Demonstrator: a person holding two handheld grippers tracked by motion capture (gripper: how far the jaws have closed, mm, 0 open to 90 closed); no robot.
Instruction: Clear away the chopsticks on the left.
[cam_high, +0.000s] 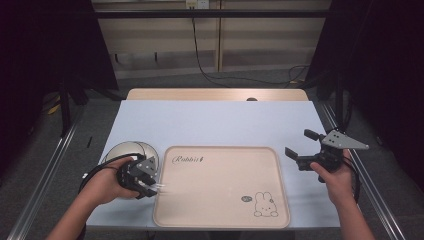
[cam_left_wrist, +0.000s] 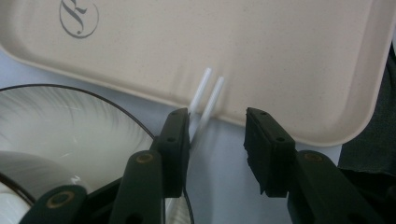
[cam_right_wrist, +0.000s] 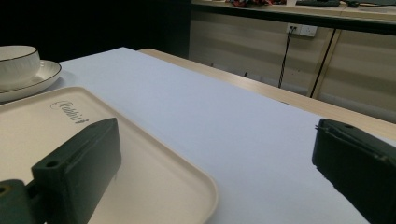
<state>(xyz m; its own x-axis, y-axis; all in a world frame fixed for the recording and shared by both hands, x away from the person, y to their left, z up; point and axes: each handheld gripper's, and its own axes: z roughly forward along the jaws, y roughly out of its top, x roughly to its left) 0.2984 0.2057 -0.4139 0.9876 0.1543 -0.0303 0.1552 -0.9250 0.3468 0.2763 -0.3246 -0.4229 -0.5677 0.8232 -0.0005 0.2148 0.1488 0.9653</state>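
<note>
A beige tray (cam_high: 220, 200) bears a rabbit drawing; the white plate (cam_high: 125, 149) is dark-rimmed.

Dim dark surroundings, evenly lit table (cam_high: 215, 120), soft blurry close-ups

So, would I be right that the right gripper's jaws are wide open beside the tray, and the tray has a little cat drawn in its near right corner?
Not quite: the drawing is a rabbit, not a cat, as the high view shows. The rest holds: the right gripper has its jaws wide open beside the tray, and the drawing sits in the near right corner.
</note>
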